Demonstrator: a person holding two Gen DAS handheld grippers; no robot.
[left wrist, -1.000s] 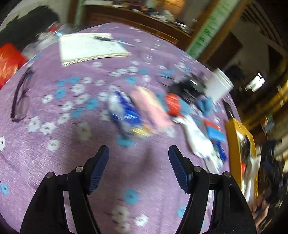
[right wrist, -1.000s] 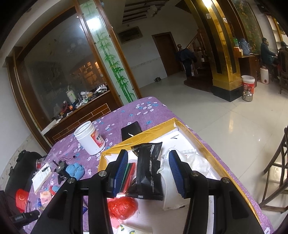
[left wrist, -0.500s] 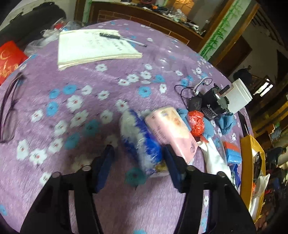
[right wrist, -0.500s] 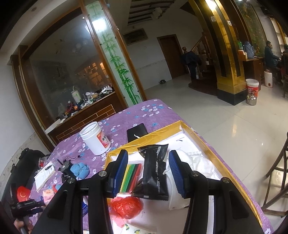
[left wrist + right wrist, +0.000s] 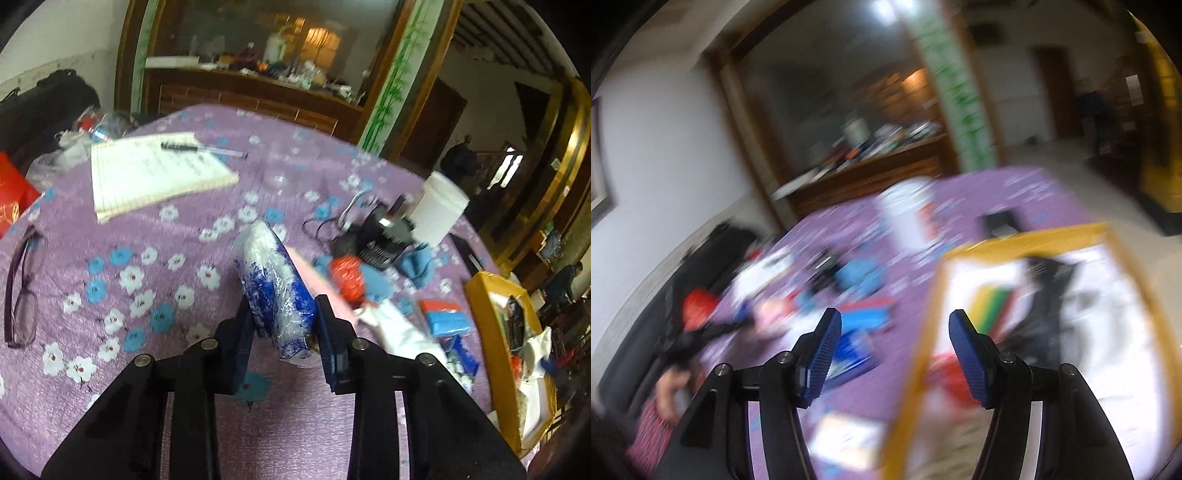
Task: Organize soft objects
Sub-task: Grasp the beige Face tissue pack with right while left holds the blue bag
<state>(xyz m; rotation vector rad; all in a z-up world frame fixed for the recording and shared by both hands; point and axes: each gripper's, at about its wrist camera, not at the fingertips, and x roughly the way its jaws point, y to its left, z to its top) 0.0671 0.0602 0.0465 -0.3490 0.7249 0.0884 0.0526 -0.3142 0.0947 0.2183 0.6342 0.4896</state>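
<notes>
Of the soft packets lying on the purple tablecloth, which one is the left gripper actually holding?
The blue-and-white plastic-wrapped packet: the left gripper is clamped on its near end. The pink packet lies beside it, outside the jaws.

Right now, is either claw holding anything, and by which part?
The left claw is shut on the blue-and-white plastic packet, gripping its near end. The right claw holds nothing.

notepad [image 5: 155,173]: 1 | pen [image 5: 203,149]: 1 | glasses [image 5: 22,291]: 1 | white jar [image 5: 439,206]: 1 | yellow box [image 5: 487,332]: 1
</notes>
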